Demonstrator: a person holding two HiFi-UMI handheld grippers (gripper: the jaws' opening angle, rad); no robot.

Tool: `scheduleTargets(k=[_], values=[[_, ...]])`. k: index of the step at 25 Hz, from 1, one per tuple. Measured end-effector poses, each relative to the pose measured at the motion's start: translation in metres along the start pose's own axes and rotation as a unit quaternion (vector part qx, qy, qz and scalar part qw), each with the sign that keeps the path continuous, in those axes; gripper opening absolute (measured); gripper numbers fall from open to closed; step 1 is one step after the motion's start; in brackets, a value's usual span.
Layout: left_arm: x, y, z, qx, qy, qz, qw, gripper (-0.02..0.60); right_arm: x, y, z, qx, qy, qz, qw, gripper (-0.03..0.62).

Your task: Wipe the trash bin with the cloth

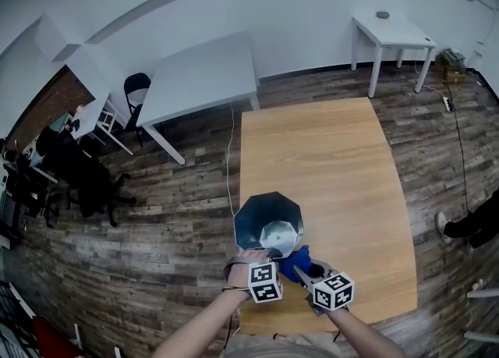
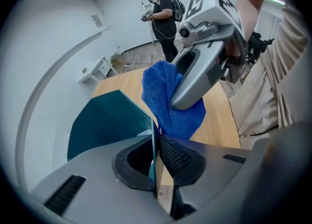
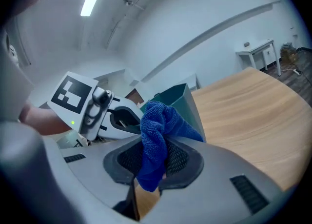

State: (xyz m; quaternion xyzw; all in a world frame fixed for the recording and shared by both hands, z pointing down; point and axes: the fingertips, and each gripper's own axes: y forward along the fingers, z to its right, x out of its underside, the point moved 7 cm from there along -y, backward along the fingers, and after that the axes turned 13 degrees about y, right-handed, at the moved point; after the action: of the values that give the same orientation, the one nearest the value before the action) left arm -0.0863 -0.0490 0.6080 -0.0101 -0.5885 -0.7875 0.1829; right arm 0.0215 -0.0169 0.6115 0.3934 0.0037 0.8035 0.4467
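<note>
A dark teal trash bin stands upright near the front left corner of the wooden table. My left gripper is shut on the thin edge of the bin's wall, and in the head view the left gripper sits at the bin's near rim. A blue cloth is bunched between the pads of my right gripper, which is shut on it. In the head view the right gripper holds the cloth just right of the bin's near side, beside the left gripper.
A large white table with a black chair stands beyond the wooden one, and a small white table is at the far right. A cable runs along the floor by the table's left edge. A person stands far off.
</note>
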Motion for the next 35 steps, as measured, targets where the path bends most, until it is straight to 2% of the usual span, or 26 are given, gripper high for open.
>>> scheduleTargets(k=[3,8,16,23,30,35], values=[[-0.005,0.0,0.0,-0.002,-0.01,-0.006,0.9999,0.04,-0.002,0.007,-0.007,-0.005,-0.005,0.002,1.0,0.08],[-0.007,-0.002,0.0,-0.004,-0.012,-0.006,0.9999,0.04,0.011,0.027,0.003,0.019,0.018,-0.026,0.999,0.08],[-0.01,-0.001,0.002,0.003,-0.013,-0.003,0.9999,0.035,0.057,0.069,0.045,0.059,0.023,-0.095,0.993,0.08],[-0.008,-0.003,0.0,0.01,-0.003,0.002,0.9999,0.035,0.088,0.103,0.082,0.087,0.007,-0.144,0.986,0.08],[-0.006,0.0,0.0,0.015,-0.005,0.004,0.9999,0.032,0.11,0.13,0.12,0.111,0.007,-0.19,0.975,0.08],[-0.005,0.002,-0.002,0.022,-0.007,0.007,0.9997,0.032,0.114,0.143,0.139,0.139,0.026,-0.202,0.969,0.08]])
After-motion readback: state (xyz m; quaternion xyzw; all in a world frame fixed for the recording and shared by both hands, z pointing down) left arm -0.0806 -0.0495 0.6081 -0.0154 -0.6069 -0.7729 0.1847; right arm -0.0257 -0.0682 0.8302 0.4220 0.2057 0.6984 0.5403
